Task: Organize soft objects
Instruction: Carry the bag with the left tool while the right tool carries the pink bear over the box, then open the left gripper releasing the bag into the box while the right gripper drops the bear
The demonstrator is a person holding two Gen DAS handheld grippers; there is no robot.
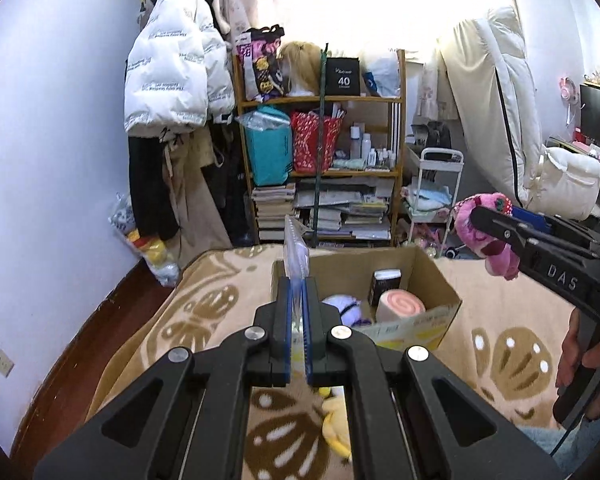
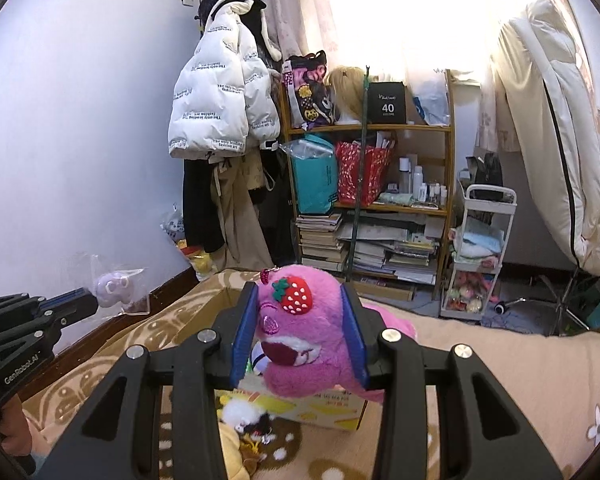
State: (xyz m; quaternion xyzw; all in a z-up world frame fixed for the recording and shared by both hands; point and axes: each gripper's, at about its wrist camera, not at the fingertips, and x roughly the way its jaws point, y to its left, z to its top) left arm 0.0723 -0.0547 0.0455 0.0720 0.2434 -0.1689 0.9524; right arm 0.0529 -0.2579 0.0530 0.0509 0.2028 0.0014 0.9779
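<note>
Right tongs [image 2: 300, 332] clamping pink plush [image 2: 300, 344], left tongs [image 1: 298, 312] pinching clear bag [image 1: 296, 248] — above box [image 1: 420, 320]

The open brown cardboard box [image 1: 404, 280] on the beige patterned blanket [image 1: 512, 308] was clear from above, though a pink swirl roll plush [image 1: 400, 305], a dark small box [image 1: 386, 280] and a purple plush [image 1: 342, 307] filled its floor. A yellow plush toy [image 1: 336, 424] and a white-and-black fluffy toy [image 2: 246, 416] blocked the blanket before the box. The blanket right of the box lay bare.
</note>
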